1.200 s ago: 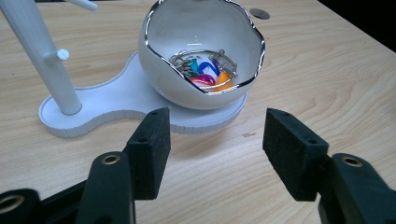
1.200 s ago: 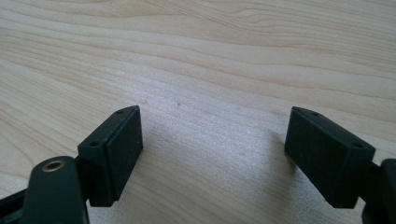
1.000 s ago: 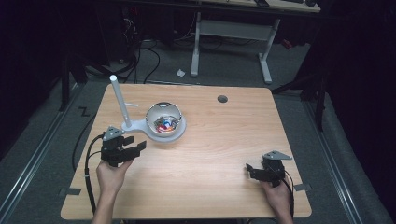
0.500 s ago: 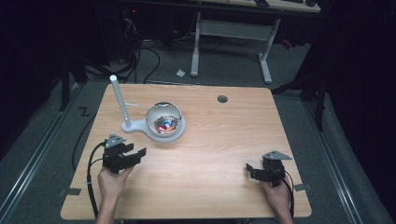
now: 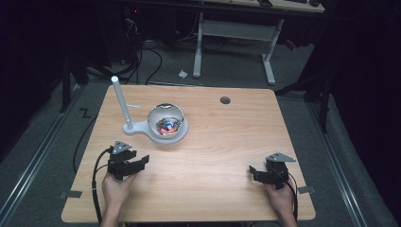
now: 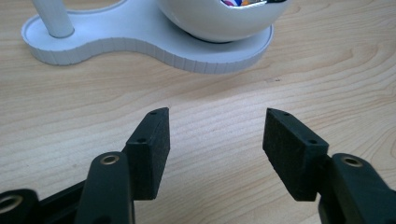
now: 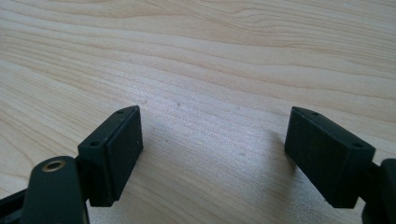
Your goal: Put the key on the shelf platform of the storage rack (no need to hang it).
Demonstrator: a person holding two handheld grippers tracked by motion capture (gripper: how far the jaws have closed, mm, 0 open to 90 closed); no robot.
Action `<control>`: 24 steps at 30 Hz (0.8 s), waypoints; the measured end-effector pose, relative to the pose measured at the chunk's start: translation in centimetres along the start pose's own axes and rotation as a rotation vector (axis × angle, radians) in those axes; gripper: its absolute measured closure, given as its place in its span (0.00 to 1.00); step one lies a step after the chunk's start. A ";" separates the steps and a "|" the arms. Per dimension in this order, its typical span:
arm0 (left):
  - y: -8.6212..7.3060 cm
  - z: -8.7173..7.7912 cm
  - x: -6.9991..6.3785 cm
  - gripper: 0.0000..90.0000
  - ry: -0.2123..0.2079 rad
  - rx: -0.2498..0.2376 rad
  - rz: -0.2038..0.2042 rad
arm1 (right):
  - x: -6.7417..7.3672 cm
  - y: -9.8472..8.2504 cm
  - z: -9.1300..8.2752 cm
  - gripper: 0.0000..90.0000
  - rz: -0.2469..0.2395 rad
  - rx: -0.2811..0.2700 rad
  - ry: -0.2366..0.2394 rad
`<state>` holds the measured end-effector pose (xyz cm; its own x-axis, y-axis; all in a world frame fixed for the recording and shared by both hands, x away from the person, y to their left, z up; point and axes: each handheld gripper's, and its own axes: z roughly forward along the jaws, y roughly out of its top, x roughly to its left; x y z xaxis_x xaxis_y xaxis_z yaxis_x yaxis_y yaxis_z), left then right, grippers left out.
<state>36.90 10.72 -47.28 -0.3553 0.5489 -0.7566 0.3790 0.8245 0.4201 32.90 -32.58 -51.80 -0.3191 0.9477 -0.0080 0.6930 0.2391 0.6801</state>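
The stand sat on the table, and everything here is placed from it. It was a white, figure-eight base with ribbed edges, carrying a round white bowl on its wider lobe and a thin upright post on the narrower one. By its look it was hard, smooth plastic, probably light, stiff and a little slippery; the bowl appeared to rest loosely in the base, so it could tip or slide. You would likely have done best to pinch the bowl's rim or the post low down, not the curved wall. Small bright bits lay inside the bowl, too tiny to identify.

Your left gripper sat just in front of the stand, jaws wide and empty. Your right gripper rested well away to its right, also wide and empty.
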 end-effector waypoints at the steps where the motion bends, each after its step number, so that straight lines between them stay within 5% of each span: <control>1: -0.2 0.1 0.1 0.46 0.005 -0.006 0.005 | 0.0 0.0 0.0 0.21 -0.001 0.000 0.000; 11: -2.0 1.1 0.9 0.43 0.043 -0.021 0.039 | 0.0 0.0 0.0 0.21 0.000 0.001 0.000; 22: -5.0 3.0 1.8 0.38 0.076 -0.076 0.141 | 0.0 0.0 0.0 0.21 0.000 0.001 0.000; 24: -5.2 3.1 1.7 0.37 0.063 -0.085 0.115 | 0.0 0.0 0.0 0.21 0.000 0.001 0.000</control>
<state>37.00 6.99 -52.34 -0.3677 0.6457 -0.6693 0.3475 0.7629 0.5451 32.90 -32.57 -51.79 -0.3192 0.9477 -0.0077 0.6940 0.2393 0.6790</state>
